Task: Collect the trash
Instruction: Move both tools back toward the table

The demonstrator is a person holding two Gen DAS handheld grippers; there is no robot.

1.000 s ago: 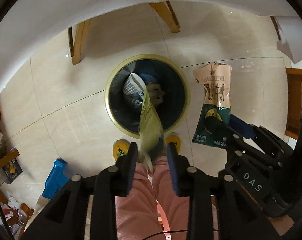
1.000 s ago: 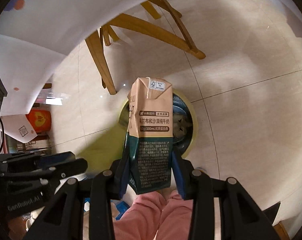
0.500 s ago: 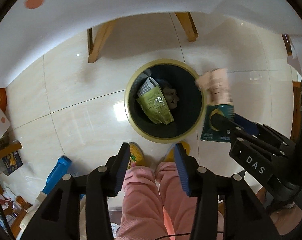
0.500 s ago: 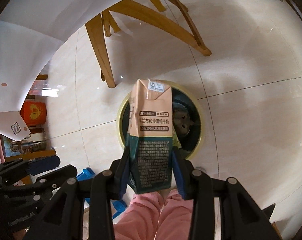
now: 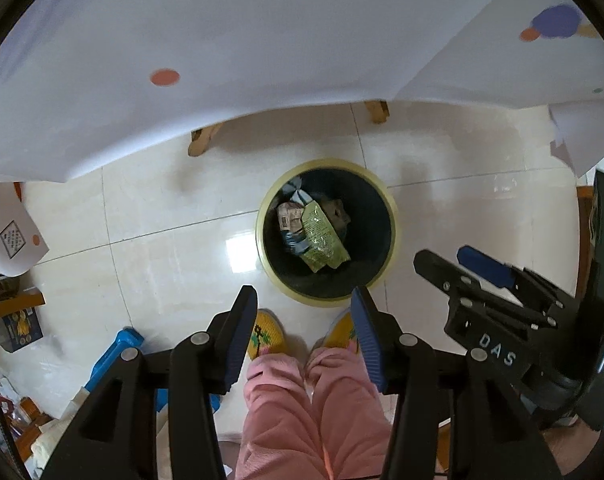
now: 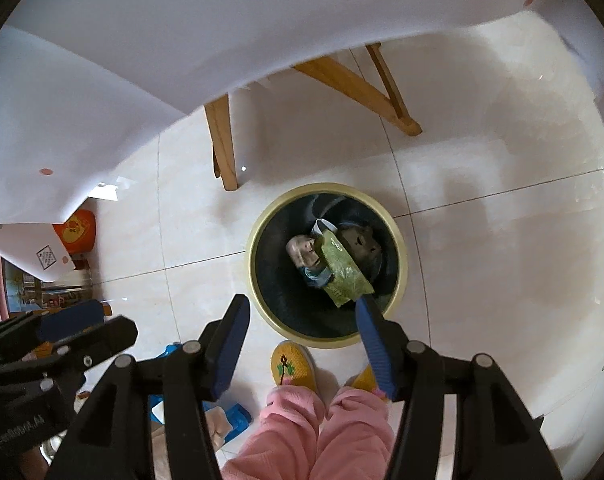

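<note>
Pale floor tiles [image 5: 173,280] carry a bin [image 5: 386,200] holding a green packet [image 5: 322,236] and a carton [image 6: 302,250]. Left gripper [image 5: 304,312] and right gripper [image 6: 302,312] hang above, jaws apart and empty, the right's just widening.

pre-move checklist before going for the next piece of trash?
1. Left gripper empty, jaws just opened: ok.
2. Right gripper empty, jaws just opened: ok.
3. Green wrapper inside the bin: ok.
4. Milk carton inside the bin: ok.
5. Nothing hanging over the bin's rim: ok.
6. Next piece of trash in view: cannot tell.
</note>
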